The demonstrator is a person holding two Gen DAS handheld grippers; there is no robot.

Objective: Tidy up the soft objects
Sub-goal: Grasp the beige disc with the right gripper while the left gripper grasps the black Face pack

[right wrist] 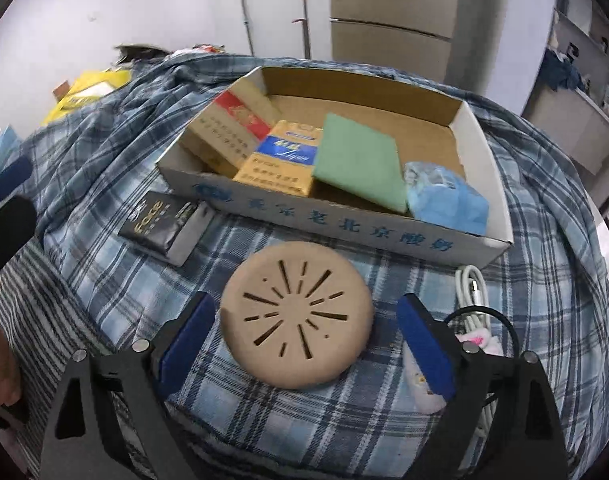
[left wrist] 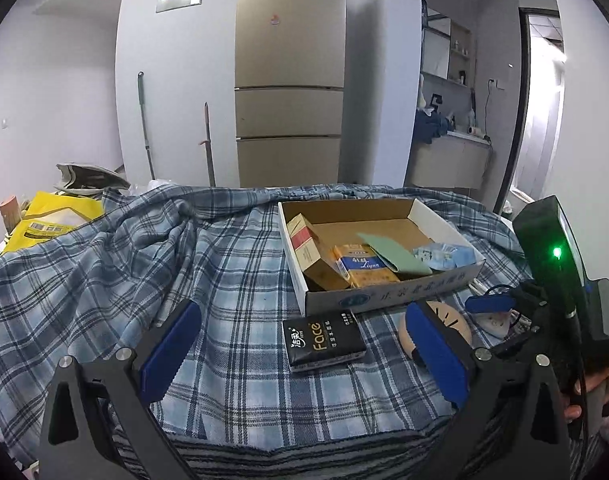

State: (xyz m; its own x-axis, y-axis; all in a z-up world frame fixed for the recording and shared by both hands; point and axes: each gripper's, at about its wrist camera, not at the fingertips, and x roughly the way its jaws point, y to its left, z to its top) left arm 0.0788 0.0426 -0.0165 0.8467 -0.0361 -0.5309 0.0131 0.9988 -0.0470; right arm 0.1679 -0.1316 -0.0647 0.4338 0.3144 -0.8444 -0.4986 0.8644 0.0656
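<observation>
Foam-like tan disc [right wrist: 297, 316] looked light and squashy, sat between the spread right gripper [right wrist: 306, 344] fingers at 12 o'clock; pinch its opposite rims; left gripper [left wrist: 300, 360] also spread, empty.

Blue plaid cloth [right wrist: 296, 420], tan slotted disc [right wrist: 296, 316], black tissue pack [left wrist: 324, 340].

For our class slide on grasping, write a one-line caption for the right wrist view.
Open right gripper straddles a tan slotted disc on plaid cloth, before a cardboard tray.
</observation>
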